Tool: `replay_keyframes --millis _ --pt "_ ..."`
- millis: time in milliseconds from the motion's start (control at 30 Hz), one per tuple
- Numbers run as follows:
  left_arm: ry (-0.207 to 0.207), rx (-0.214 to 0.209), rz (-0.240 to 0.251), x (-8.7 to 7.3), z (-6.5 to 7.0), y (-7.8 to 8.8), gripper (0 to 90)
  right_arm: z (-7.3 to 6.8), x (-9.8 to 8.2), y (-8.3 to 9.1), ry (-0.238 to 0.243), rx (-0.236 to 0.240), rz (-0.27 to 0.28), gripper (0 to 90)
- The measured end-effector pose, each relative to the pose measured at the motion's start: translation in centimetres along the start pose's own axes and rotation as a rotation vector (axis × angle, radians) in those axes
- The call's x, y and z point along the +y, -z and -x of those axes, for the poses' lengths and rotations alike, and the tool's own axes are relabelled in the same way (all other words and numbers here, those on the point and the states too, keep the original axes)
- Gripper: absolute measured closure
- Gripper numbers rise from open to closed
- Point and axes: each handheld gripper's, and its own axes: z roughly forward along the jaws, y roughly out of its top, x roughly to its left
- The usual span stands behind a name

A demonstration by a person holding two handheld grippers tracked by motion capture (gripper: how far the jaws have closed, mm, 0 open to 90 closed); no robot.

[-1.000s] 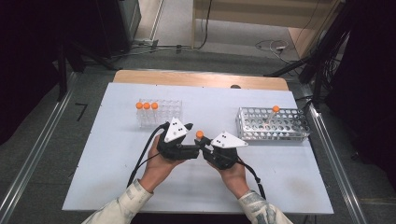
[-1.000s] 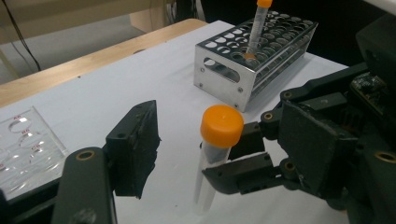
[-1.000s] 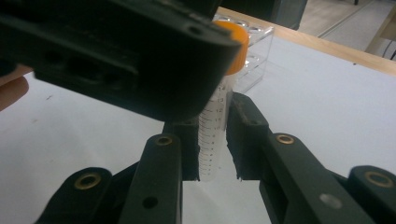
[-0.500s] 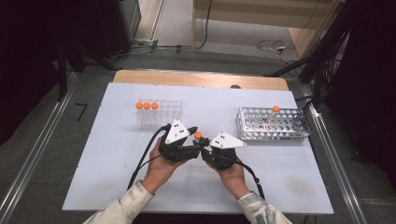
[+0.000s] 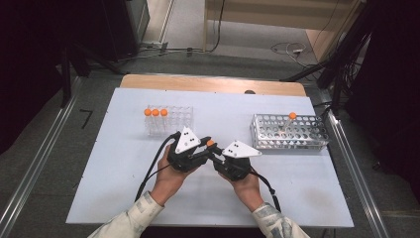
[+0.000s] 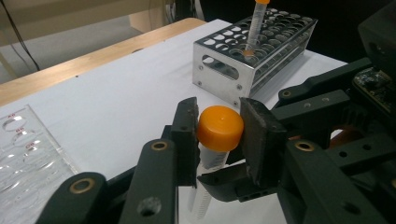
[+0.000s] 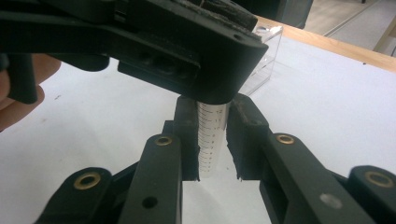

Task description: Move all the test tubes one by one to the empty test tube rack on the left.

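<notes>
My left gripper (image 6: 218, 135) has just been closing, and its jaws now pinch the orange cap (image 6: 220, 127) of a tube (image 7: 211, 140). My right gripper (image 7: 211, 144) is clamped on the tube's clear, graduated body, lower down. In the high view both grippers meet over the middle of the table (image 5: 124, 198), left gripper (image 5: 205, 147) at about 9 o'clock of the cap (image 5: 210, 143), right gripper (image 5: 218, 157) at 4 o'clock.

The tube stands roughly upright, its long axis running from the right jaws up into the left jaws, cap on top. That axis matters most: as I read it, the next move is a twist of the cap about that line, so my left hand (image 5: 168, 181) should turn around it while my right hand (image 5: 247, 188) keeps the body still.

Farther out, the metal rack (image 5: 289, 133) lies at 2 o'clock with one capped tube (image 5: 291, 119) standing in it. The clear rack (image 5: 168, 119) at 11 o'clock holds three orange-capped tubes (image 5: 155, 113).
</notes>
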Motion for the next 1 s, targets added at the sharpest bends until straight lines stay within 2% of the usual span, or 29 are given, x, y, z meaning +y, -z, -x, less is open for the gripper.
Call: replay_keyframes --millis 400,500,567,633,767,1000 --pt "-0.006 0.015 0.001 0.0 0.0 0.0 70.6 0.0 0.0 0.0 -0.004 0.006 0.001 70.3" --pt "-0.004 0.023 0.001 -0.1 -0.1 0.0 70.7 -0.1 0.0 0.0 -0.009 0.028 0.003 53.6" --pt "0.001 0.028 0.002 -0.1 -0.3 0.1 70.7 -0.1 0.0 -0.1 -0.020 0.025 -0.001 40.9" --pt "0.014 0.034 0.011 -0.1 -0.6 0.2 70.7 0.0 0.0 -0.1 -0.029 0.024 -0.010 34.0" --pt "0.040 0.059 0.035 0.2 -1.6 0.6 70.7 0.1 0.0 0.0 -0.048 0.024 -0.023 28.7" --pt "0.102 0.109 0.054 1.0 -4.2 1.5 70.7 0.4 -0.1 0.1 -0.054 0.017 -0.029 28.4"
